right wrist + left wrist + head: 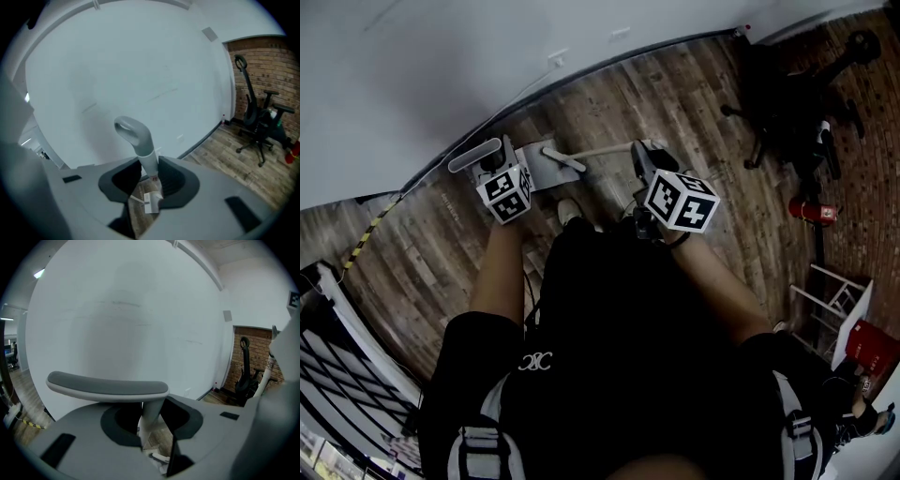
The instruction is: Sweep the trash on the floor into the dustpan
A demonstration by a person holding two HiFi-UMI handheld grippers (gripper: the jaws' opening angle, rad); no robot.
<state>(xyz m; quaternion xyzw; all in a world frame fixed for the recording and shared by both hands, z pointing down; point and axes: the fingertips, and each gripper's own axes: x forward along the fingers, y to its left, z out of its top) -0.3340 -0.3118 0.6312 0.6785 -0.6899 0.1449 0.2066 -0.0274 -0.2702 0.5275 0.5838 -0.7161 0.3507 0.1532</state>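
My left gripper [492, 165] is shut on the stem [152, 411] of a dustpan handle, whose grey crossbar [108, 383] lies across just above the jaws. The grey dustpan [544, 169] sits on the wooden floor by the wall. A broom handle [140, 140] with a looped grey end sticks up between the jaws of my right gripper [643, 161], which is shut on it. The pale pole [600, 149] runs left from that gripper toward the dustpan. A small white scrap [150, 202] shows on the floor below the jaws. A white object [570, 211] lies near the person's feet.
A white wall [441, 66] runs close ahead. A black wheeled stand [797, 103] and a red canister [813, 210] are at the right by a brick wall. Yellow-black tape [370, 230] and a black rack [342, 375] are at the left.
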